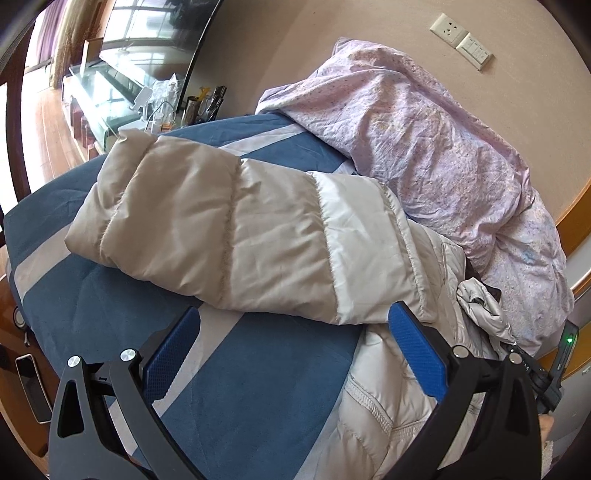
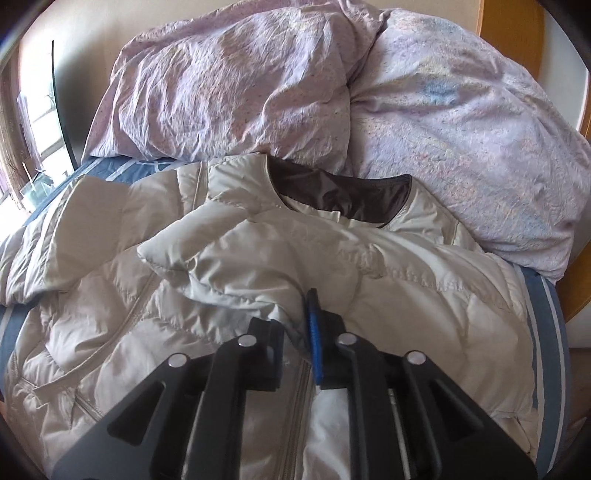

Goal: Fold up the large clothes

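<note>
A cream quilted down jacket [image 2: 229,266] lies on the blue-and-white bed sheet [image 1: 258,398], its dark-lined collar [image 2: 343,195] toward the duvet. One sleeve [image 1: 207,221] stretches out to the left across the bed in the left wrist view. My left gripper [image 1: 295,328] is open and empty, hovering just short of the sleeve's shoulder end, its blue pads [image 1: 417,362] apart. My right gripper [image 2: 295,317] is shut on a fold of the jacket's front near the zipper.
A crumpled lilac duvet [image 2: 369,92] is heaped along the wall behind the jacket. A glass-topped cabinet [image 1: 110,96] with bottles stands beyond the bed's far end. A wall socket [image 1: 448,27] and a wooden headboard [image 2: 517,22] are at the right.
</note>
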Motion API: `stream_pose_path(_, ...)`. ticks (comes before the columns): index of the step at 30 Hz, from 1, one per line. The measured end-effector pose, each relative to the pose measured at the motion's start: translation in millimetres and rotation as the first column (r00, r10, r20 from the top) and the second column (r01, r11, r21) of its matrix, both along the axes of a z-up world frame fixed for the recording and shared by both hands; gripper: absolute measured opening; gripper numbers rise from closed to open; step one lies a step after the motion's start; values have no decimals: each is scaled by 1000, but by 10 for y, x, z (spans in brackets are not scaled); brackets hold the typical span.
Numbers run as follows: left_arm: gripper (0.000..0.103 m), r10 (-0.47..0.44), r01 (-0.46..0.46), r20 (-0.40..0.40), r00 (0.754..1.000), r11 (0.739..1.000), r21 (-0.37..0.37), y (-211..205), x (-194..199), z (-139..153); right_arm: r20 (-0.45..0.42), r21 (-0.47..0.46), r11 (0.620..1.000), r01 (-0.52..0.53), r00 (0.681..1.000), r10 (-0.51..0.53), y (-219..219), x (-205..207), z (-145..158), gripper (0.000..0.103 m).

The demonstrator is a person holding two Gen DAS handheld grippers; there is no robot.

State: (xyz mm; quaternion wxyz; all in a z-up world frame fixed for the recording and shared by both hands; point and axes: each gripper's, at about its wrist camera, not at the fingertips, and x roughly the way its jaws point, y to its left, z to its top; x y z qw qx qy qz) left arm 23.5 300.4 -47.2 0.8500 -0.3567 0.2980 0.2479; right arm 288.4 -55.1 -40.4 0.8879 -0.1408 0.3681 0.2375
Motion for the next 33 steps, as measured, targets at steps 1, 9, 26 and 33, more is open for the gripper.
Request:
stream_pose_path(1, 102, -5, 5, 1, 1000, 1000, -5, -4, 6, -6, -9, 7, 1000, 1, 1000, -1, -23, 3, -11, 9)
stream_pose_path(9, 102, -95, 94, 1, 996, 995, 27, -224, 174, 101, -93, -116, 992, -53, 995, 42, 80, 34, -206, 14)
stream_pose_path(26, 102, -570, 562, 1, 822, 811, 165, -1778, 1738, 775, -208, 221, 894, 390, 914, -347, -1684, 549, 121, 50)
stream_pose_path(33, 102, -524, 562, -205, 827, 759, 329, -2300, 2555, 499, -254, 116, 894, 432, 883, -394, -1855, 683, -254, 47)
